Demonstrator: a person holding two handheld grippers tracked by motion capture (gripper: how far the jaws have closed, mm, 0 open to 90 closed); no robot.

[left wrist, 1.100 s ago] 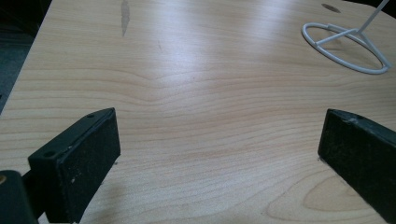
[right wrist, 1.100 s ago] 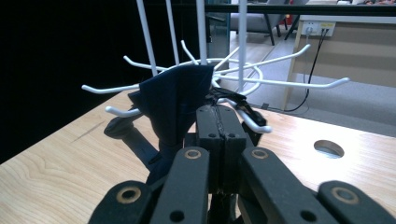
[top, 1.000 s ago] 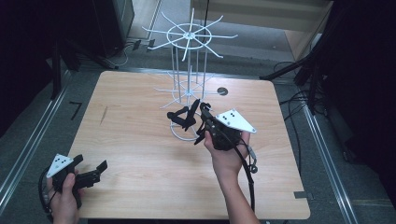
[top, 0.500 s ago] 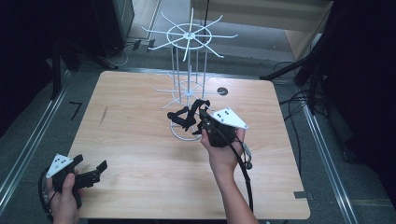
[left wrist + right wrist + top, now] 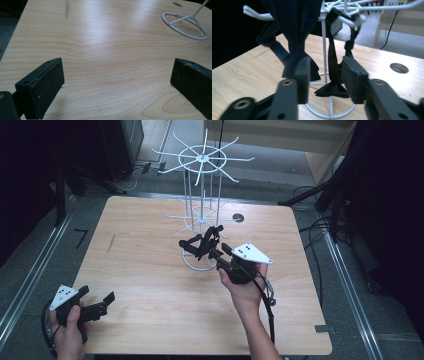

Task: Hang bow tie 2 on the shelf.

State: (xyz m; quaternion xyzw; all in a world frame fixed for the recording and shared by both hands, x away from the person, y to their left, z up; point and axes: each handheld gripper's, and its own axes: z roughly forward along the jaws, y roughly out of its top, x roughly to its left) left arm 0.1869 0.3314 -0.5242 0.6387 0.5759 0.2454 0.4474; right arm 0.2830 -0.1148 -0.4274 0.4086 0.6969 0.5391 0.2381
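Nearest, at the table's front left corner, the left gripper [image 5: 95,306] lies low over the wooden table [image 5: 150,285] in the person's left hand [image 5: 67,332], its jaws spread wide with only bare wood grain between them (its own view shows the rack's ring base well off to the upper right). Farther in, the right hand [image 5: 245,292] holds the right gripper [image 5: 325,78] up to the white wire rack [image 5: 202,210]; its jaws have just been opening and now stand partly apart, pads clear of the cloth. Between them hangs a black bow tie [image 5: 331,90] on its strap, looped over a lower rack arm; a dark blue cloth [image 5: 295,27] drapes just beside the left jaw.
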